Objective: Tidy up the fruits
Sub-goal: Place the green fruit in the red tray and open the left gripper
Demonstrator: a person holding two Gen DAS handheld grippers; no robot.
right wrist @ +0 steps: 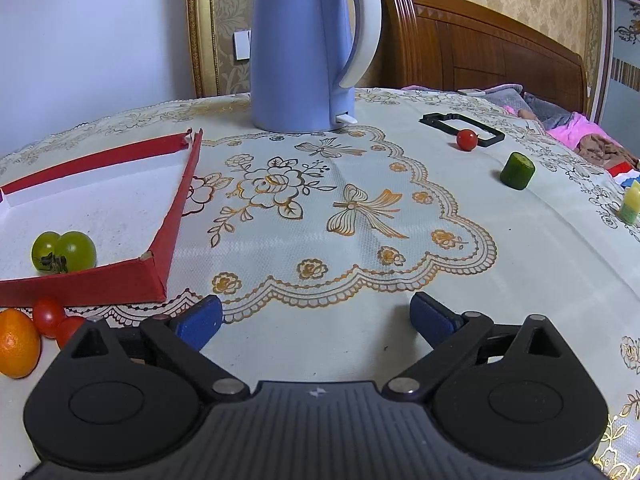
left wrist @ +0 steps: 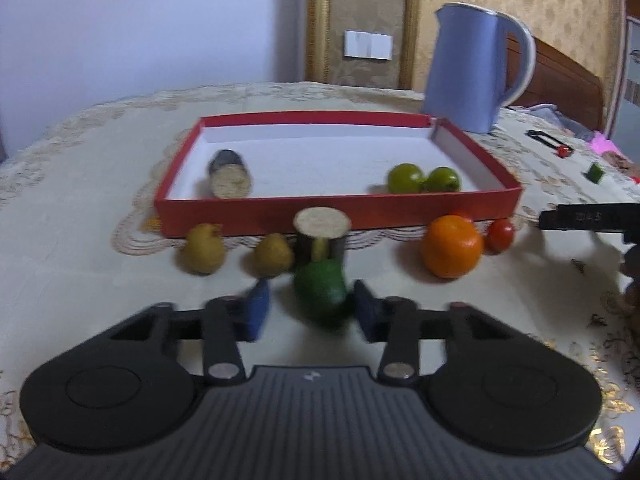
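A red tray (left wrist: 340,216) with a white floor holds a dark cylinder piece with a pale cut face (left wrist: 231,176) and two green tomatoes (left wrist: 424,179). In front of it lie two yellow-brown fruits (left wrist: 202,252), an upright cylinder piece (left wrist: 322,232), an orange (left wrist: 451,246) and red cherry tomatoes (left wrist: 499,234). A dark green fruit (left wrist: 320,298) sits blurred between the pads of my left gripper (left wrist: 312,312); a gap shows at the left pad. My right gripper (right wrist: 316,320) stands wide open over bare tablecloth, right of the tray (right wrist: 176,216).
A blue kettle (right wrist: 300,52) stands behind the tray's right corner. Far right on the cloth lie a cherry tomato (right wrist: 467,140) beside a black frame (right wrist: 440,120), a green cucumber piece (right wrist: 517,171) and a yellow-green piece (right wrist: 630,204). A bed lies beyond the table.
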